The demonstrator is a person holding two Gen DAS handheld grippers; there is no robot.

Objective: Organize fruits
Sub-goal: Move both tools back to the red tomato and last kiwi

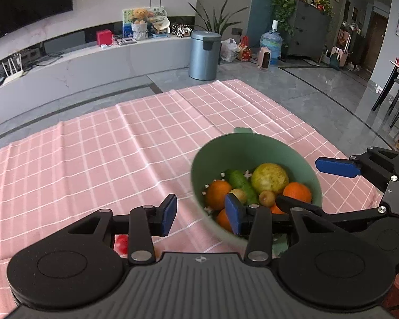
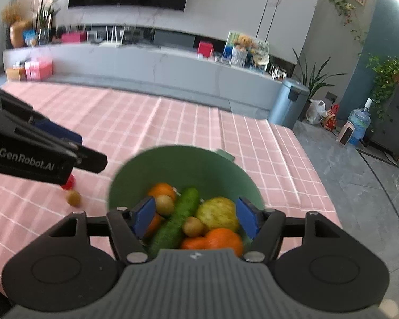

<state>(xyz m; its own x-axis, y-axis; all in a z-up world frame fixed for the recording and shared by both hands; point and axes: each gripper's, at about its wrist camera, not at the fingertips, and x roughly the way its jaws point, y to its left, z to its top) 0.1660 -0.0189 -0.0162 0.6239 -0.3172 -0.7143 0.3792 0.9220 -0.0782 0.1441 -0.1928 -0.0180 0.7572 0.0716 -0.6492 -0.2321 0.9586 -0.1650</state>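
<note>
A green bowl (image 1: 242,151) (image 2: 178,167) stands on the pink checked tablecloth (image 1: 119,146). It holds oranges (image 1: 216,194) (image 2: 220,238), a cucumber (image 1: 239,182) (image 2: 177,219), a yellow-green round fruit (image 1: 270,178) (image 2: 218,212) and small brown fruits (image 2: 192,226). My left gripper (image 1: 200,216) is open and empty at the bowl's left rim. My right gripper (image 2: 196,219) is open and empty over the bowl. A red fruit (image 1: 121,243) (image 2: 69,182) and a small brown fruit (image 2: 74,198) lie on the cloth left of the bowl.
The cloth's far and right edges drop to a grey floor (image 1: 319,85). A blue bin (image 1: 204,54) (image 2: 287,103), a water jug (image 1: 270,43) and plants stand beyond. A long TV bench (image 2: 146,63) runs along the back wall.
</note>
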